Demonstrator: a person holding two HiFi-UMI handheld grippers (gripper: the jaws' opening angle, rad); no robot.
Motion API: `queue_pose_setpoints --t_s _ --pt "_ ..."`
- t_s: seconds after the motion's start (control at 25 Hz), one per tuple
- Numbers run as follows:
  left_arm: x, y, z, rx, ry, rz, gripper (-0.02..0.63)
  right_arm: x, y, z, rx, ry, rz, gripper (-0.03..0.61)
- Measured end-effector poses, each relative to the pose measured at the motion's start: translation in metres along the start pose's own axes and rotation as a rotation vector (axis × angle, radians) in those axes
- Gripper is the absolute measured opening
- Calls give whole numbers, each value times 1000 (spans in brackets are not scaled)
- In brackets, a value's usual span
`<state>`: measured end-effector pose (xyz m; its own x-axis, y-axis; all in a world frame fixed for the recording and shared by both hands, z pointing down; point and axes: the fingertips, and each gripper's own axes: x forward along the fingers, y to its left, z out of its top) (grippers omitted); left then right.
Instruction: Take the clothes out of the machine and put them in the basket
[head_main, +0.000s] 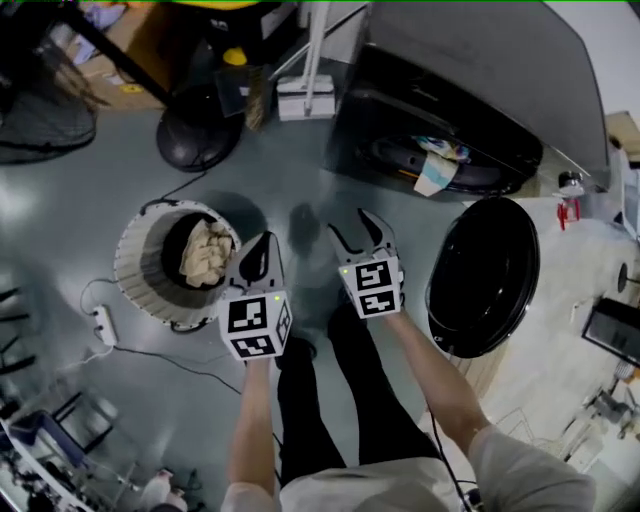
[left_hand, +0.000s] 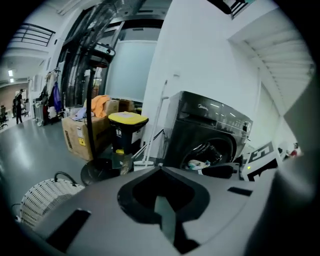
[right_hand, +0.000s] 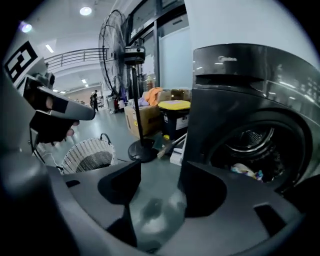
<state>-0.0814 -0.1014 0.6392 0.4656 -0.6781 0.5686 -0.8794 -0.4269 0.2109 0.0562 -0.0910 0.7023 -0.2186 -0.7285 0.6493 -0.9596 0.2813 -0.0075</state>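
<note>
Standing on a glossy grey floor (head_main: 90, 215), a person holds out two grippers side by side over their own dark trouser legs. The left gripper (head_main: 263, 245) has its fingers clenched together, tip to tip, with nothing between them. The right gripper (head_main: 348, 224) has its fingers released and spread apart, and only bare floor shows through the gap.

Just left of the left fingers stands a white woven basket (head_main: 135, 270) holding a crumpled beige cloth (head_main: 205, 255). Ahead of the right fingers and to their right sits a dark front-loading washing machine (head_main: 470, 80). Its round black door (head_main: 483, 275) is swung open, near the right fingers on their right side. Pale clothes (head_main: 438, 168) lie in the mouth of the drum, well beyond both sets of fingers.

Ahead of the left fingers, the round black base of a pedestal fan (head_main: 195, 140) rests on the floor. Behind it are a yellow-lidded bin (left_hand: 127, 131) and a cardboard box (left_hand: 80, 137). A white power strip (head_main: 103, 325) and its cable lie on the floor beside the basket. The room is a large, bright indoor hall.
</note>
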Motion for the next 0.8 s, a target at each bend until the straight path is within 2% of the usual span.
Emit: queue_pose_setpoints --t_s 0.24,0.4,0.6,0.8 --pt "63 -97 16 72 17 -110 18 -35 -110 -38 86 7 -127 272" --pt "89 -149 16 112 35 -176 18 -48 -168 -58 151 6 -205 297" --pt "116 -186 7 161 55 -255 18 -46 -216 -81 182 5 -289 325" --pt "147 -196 -11 206 68 -317 18 -27 -250 -101 185 12 -355 344"
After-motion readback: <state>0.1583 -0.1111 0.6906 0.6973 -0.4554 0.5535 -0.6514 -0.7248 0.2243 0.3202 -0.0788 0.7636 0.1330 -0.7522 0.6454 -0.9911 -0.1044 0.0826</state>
